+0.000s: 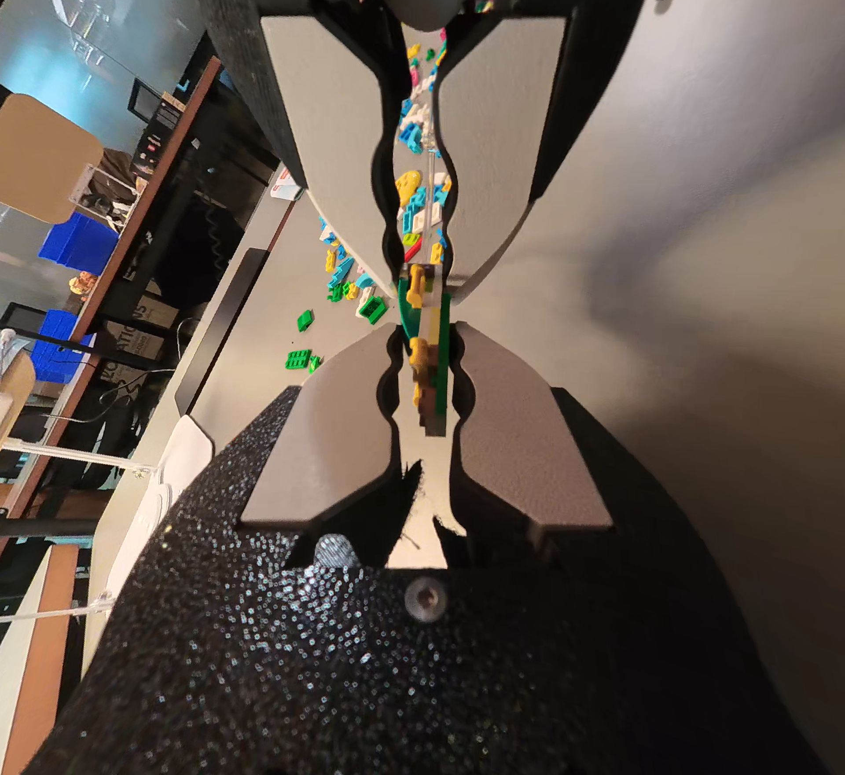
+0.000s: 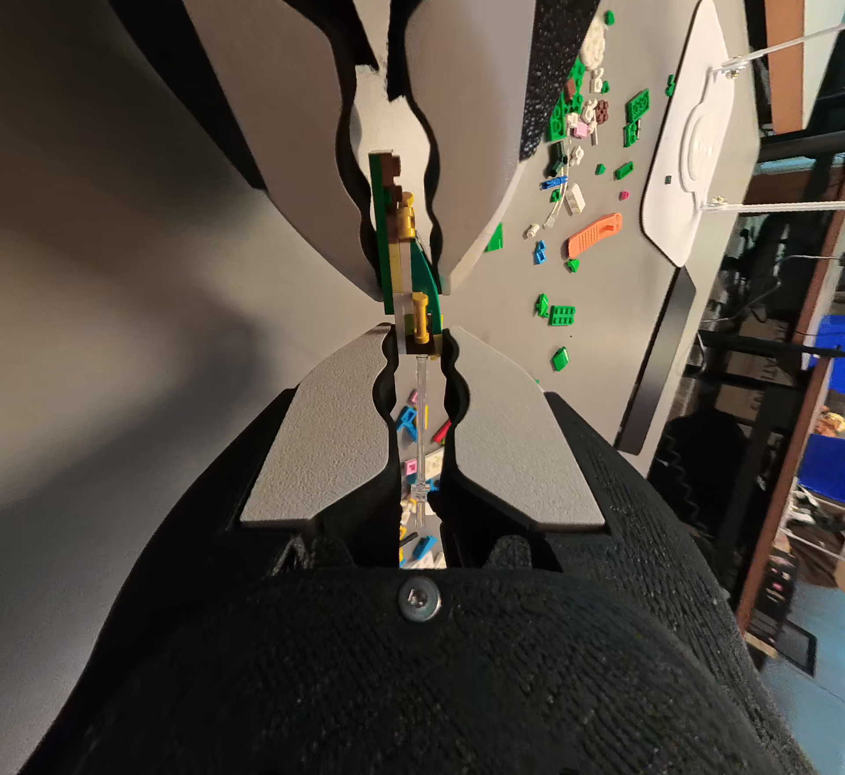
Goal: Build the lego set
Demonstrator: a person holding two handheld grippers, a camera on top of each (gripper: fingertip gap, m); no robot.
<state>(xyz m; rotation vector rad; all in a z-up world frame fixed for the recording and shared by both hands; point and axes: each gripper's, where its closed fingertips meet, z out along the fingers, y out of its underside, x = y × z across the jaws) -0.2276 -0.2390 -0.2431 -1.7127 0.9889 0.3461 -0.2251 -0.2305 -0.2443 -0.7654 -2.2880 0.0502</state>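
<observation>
A small lego assembly, a green plate with brown, tan and gold pieces, is held edge-on above the grey table. My left gripper is shut on one end of it. In the right wrist view the assembly sits between the left gripper's fingers. My right gripper meets the left one tip to tip, its tips closed around the assembly's other end. A thin clear rod sticks out of that end and lies in the gap between the right fingers. It also shows in the left wrist view.
Loose coloured bricks and green pieces lie on the table. In the right wrist view there are an orange brick separator, green plates, a mixed pile and a white board near the table's edge. Less than 4 cm separates the two grippers' tips.
</observation>
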